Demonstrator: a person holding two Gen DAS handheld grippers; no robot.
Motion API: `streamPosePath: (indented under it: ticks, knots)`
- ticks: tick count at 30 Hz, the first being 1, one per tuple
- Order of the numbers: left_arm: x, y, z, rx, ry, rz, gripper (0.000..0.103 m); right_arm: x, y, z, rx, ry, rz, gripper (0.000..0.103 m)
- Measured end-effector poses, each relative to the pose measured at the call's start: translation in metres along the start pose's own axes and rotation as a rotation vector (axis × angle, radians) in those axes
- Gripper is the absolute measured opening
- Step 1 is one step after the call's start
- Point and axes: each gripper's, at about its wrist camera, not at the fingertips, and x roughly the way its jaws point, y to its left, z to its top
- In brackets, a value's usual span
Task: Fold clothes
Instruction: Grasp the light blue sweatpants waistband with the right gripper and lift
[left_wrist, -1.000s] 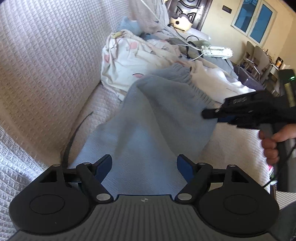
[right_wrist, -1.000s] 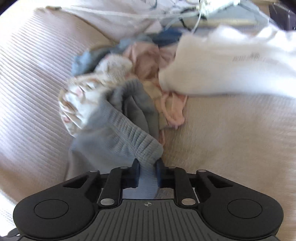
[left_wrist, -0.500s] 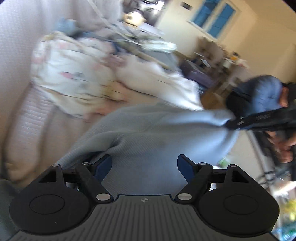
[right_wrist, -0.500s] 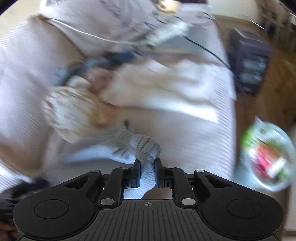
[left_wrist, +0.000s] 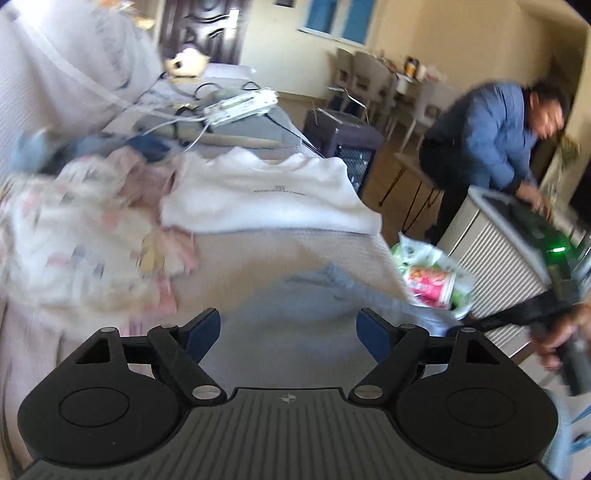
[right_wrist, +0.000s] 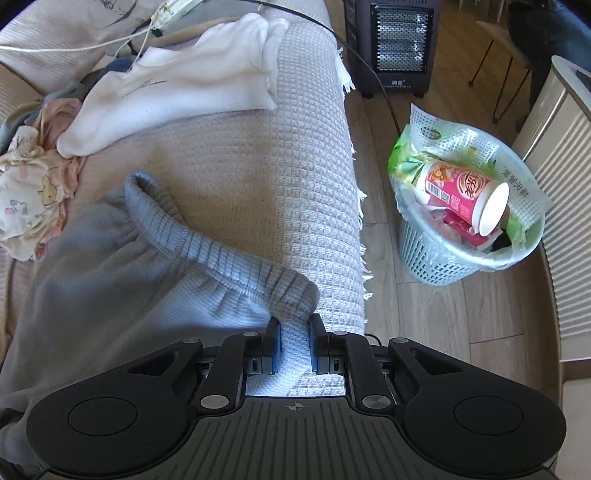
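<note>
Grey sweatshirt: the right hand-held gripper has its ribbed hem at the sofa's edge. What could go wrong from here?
1. The right hand-held gripper pinches only a narrow bunch of the grey sweatshirt hem; a harder pull could slip it free.
2. The left hand-held gripper is opening, with cloth below it but nothing pressed, so the garment may twist or bunch instead of spreading.
3. The grip sits at the sofa cover edge, with the waste basket on the floor close by; a dropped hem could trail onto the floor there.

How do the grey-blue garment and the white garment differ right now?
The grey-blue garment is pinched at its ribbed band by the right claw; the white garment lies untouched. The grey-blue one is nearest the camera, the white one farther up the couch. Both lie unfolded on the cover.
</note>
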Motion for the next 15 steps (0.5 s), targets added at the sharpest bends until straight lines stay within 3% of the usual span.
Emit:
streamPosePath:
  ticks: [8, 15]
  knots:
    - [0.098, -0.023, 0.023, 0.18, 0.079, -0.045, 0.077, 0.007, -0.013, -0.009, 0.07, -0.009, 0.056, 0.02]
    - [0.15, -0.015, 0.009, 0.192, 0.205, -0.064, 0.077, 0.016, -0.017, -0.012, 0.077, -0.007, 0.08, 0.022]
